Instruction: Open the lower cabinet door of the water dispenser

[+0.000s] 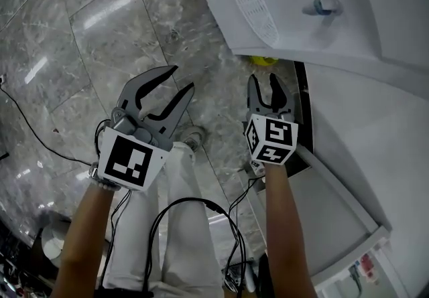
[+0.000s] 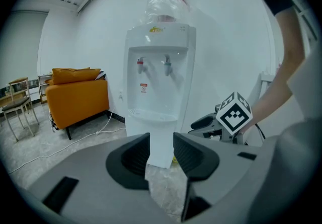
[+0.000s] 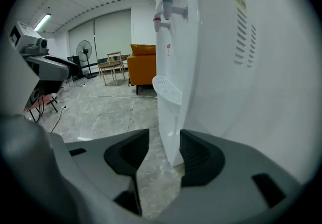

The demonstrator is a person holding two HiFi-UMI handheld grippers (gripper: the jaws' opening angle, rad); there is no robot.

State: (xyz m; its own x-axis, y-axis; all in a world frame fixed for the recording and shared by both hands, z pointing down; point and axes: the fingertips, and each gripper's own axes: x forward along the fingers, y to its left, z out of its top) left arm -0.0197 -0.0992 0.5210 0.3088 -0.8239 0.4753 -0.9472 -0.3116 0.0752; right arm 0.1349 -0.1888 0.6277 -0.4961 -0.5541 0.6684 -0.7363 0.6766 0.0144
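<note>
The white water dispenser (image 1: 301,15) stands at the upper right of the head view, seen from above; its lower cabinet is hidden under its top there. In the left gripper view the dispenser (image 2: 158,82) faces me with two taps and a bottle on top, and its lower cabinet front (image 2: 162,153) shows closed between the jaws. My left gripper (image 1: 181,79) hovers open over the floor, left of the dispenser and apart from it. My right gripper (image 1: 263,82) is open with nothing in it, close to the dispenser's base. The right gripper view shows the dispenser's side (image 3: 211,67) and drip tray (image 3: 167,89).
A white wall panel (image 1: 375,156) runs along the right. A small yellow object (image 1: 263,60) lies at the dispenser's foot. A black cable (image 1: 27,122) crosses the marble floor at the left. An orange sofa (image 2: 78,94), a chair (image 2: 17,104) and a fan (image 3: 84,49) stand further off.
</note>
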